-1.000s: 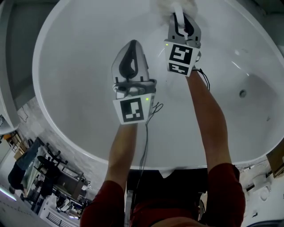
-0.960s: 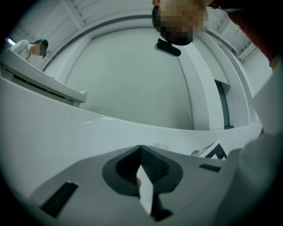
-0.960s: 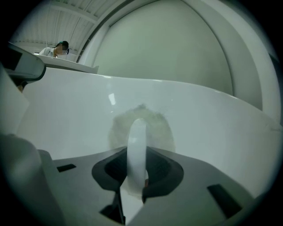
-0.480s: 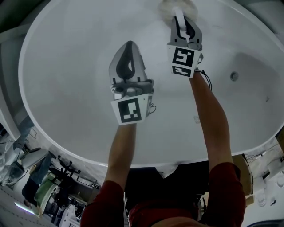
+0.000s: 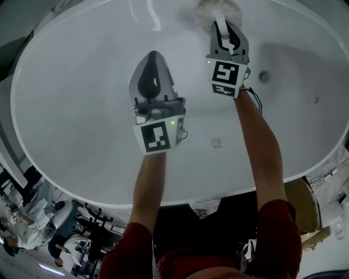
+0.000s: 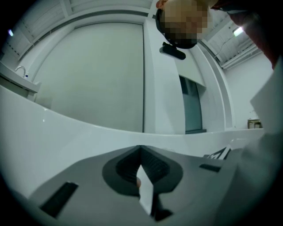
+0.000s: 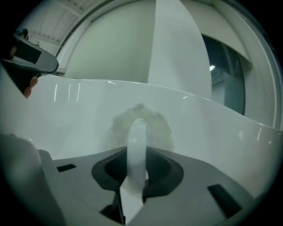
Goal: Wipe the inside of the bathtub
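The white oval bathtub (image 5: 60, 163) fills the head view. My right gripper (image 5: 222, 24) is shut on the white handle (image 7: 137, 141) of a fluffy pale scrubbing pad (image 5: 218, 8). The pad (image 7: 155, 126) presses against the tub's far inner wall. My left gripper (image 5: 151, 55) hangs over the tub's basin, left of the right one, its jaws shut with nothing between them. The left gripper view shows the shut left gripper (image 6: 140, 151) pointing at the tub's rim and the wall beyond.
The drain (image 5: 264, 76) lies on the tub floor, right of the right gripper. Beyond the near rim, the floor holds clutter at the lower left (image 5: 32, 223) and a cardboard box (image 5: 305, 210) at the right. A tap (image 6: 20, 69) shows at far left.
The tub and its drain have slid left and up in the head view, so the pad now sits closer to the drain end. Both grippers have stayed shut.
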